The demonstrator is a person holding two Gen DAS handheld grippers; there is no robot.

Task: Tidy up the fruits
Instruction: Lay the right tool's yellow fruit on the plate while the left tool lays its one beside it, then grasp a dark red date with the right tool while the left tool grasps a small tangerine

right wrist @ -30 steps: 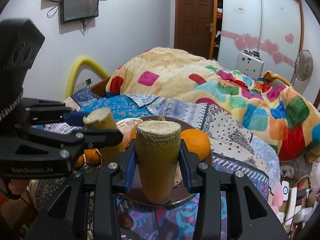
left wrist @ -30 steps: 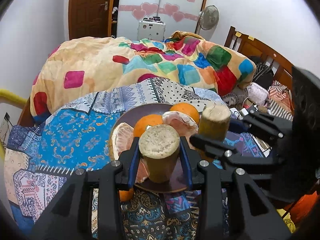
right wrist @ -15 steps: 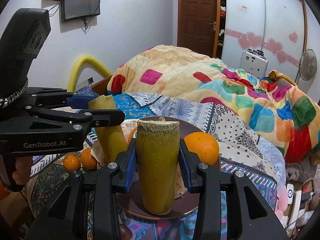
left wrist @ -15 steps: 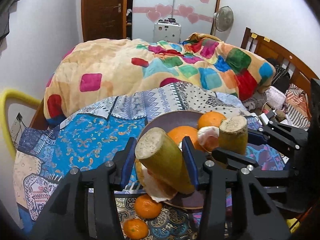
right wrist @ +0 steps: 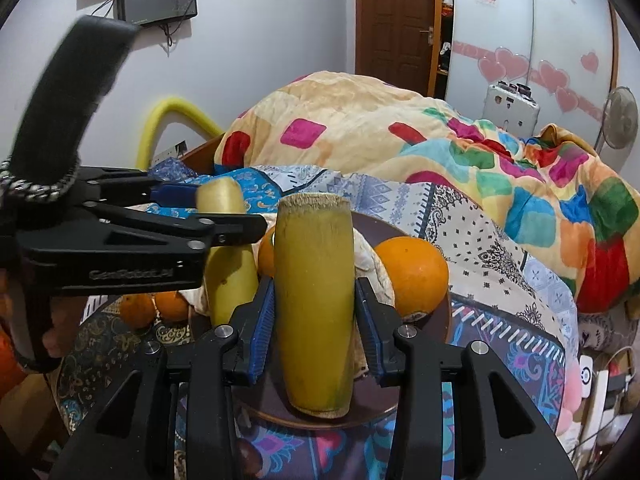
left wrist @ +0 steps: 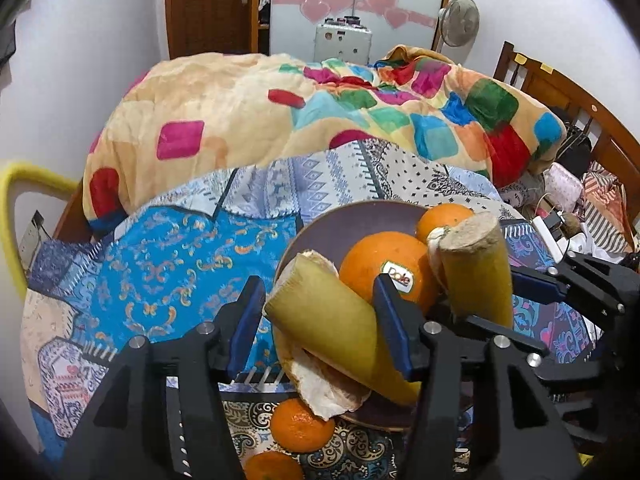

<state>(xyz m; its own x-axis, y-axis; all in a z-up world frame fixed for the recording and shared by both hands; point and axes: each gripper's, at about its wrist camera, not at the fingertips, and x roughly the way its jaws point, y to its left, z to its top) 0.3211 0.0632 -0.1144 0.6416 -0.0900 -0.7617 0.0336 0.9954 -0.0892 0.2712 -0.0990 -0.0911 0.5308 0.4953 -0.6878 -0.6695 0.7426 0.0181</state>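
Observation:
Two yellow-green sugarcane pieces are over a dark round plate [left wrist: 336,224] on the bed. My left gripper [left wrist: 316,312] has its jaws spread; its cane piece [left wrist: 340,332] leans tilted left against the right pad and rests on the plate, clear of the left pad. My right gripper [right wrist: 316,316] is shut on the other cane piece [right wrist: 316,300], upright on the plate [right wrist: 436,320]; it also shows in the left wrist view [left wrist: 476,276]. Oranges [left wrist: 384,268] and peeled pomelo [left wrist: 324,384] lie on the plate.
Small tangerines [left wrist: 300,424] lie on the patterned cloth just off the plate's near edge, also in the right wrist view [right wrist: 152,308]. A bulky patchwork quilt [left wrist: 320,112] rises behind. A wooden headboard [left wrist: 580,108] and clutter stand at the right.
My left gripper has opened and drawn back; its cane piece tipped from upright to leaning left on the plate. The right gripper still holds its piece upright.

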